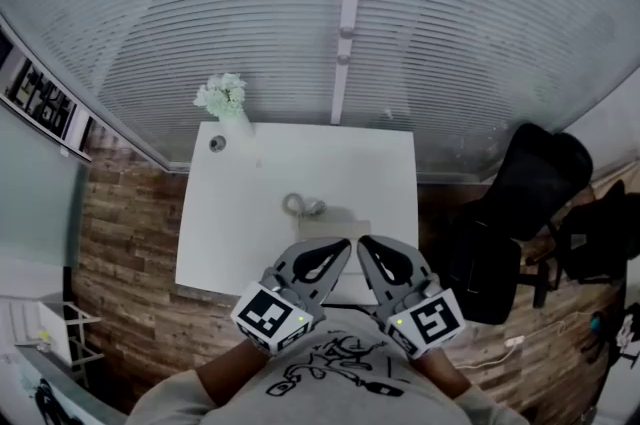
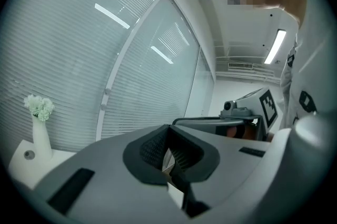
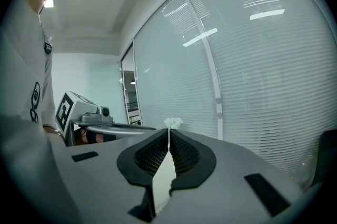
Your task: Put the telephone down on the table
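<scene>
The telephone (image 1: 318, 218) lies on the table (image 1: 230, 223), about the middle of the table's width and toward its near edge. From the head view it is small: a pale, flat, squarish body with a grey curved part looped at its far-left corner. Finer detail is too small to tell. Nothing touches it.

The table is a smooth, matt white rectangle with a thin edge. At the table's far-left corner stands a slim white vase (image 1: 238, 126) with a narrow neck, holding a puff of white flowers (image 1: 221, 95). Just beside it on the table sits a small round grey thing (image 1: 217, 144).

Above the table's near edge, the 2 grippers are held side by side, clear of the telephone. The left gripper (image 1: 342, 247) and the right gripper (image 1: 366, 246) have smooth grey plastic shells with tapered fingers and black pads ribbed in a fine grid. Each carries a white cube printed with black square markers. Both pairs of jaws are pressed together, pad against pad, with nothing pinched between them.

Beyond the table's far edge rises a wall of pale horizontal blinds (image 1: 200, 3), finely ribbed and split by 1 white upright post (image 1: 348, 13). The floor (image 1: 130, 243) around the table is brown wood plank. To the table's right stands a black chair (image 1: 520, 203).
</scene>
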`<state>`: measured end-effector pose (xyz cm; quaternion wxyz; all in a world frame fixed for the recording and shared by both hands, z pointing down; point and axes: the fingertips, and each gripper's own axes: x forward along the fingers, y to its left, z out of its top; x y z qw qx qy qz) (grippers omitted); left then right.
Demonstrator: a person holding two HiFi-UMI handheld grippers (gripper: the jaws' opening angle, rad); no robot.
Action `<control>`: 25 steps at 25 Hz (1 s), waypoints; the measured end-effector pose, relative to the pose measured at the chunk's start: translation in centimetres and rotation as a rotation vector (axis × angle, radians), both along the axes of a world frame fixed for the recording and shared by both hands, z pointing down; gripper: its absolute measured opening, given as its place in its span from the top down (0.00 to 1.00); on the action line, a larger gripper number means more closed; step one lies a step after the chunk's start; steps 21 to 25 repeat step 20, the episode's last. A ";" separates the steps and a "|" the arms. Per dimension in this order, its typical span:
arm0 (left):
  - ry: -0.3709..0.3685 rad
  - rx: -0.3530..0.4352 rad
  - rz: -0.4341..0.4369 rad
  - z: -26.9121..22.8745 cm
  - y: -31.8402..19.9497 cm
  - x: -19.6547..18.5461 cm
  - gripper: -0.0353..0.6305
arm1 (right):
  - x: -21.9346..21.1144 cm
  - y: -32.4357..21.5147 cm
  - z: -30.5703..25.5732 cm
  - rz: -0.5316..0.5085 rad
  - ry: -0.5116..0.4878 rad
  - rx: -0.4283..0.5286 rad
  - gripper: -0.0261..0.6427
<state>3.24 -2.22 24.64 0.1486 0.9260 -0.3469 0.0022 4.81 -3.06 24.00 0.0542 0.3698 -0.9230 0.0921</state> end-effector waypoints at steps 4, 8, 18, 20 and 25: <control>0.003 -0.007 0.000 0.0 0.2 -0.1 0.94 | -0.5 0.3 -0.3 0.000 0.007 0.012 0.90; 0.003 -0.012 0.000 0.1 0.8 0.0 0.94 | -0.7 0.8 -0.4 0.001 0.002 0.011 0.90; 0.009 0.011 -0.009 -0.4 1.6 -0.2 0.94 | -0.6 1.6 -0.8 0.007 -0.005 0.019 0.90; 0.009 0.002 -0.012 -0.5 1.8 -0.2 0.94 | -0.6 1.9 -0.7 0.004 -0.004 0.017 0.90; 0.009 0.002 -0.012 -0.5 1.8 -0.2 0.94 | -0.6 1.9 -0.7 0.004 -0.004 0.017 0.90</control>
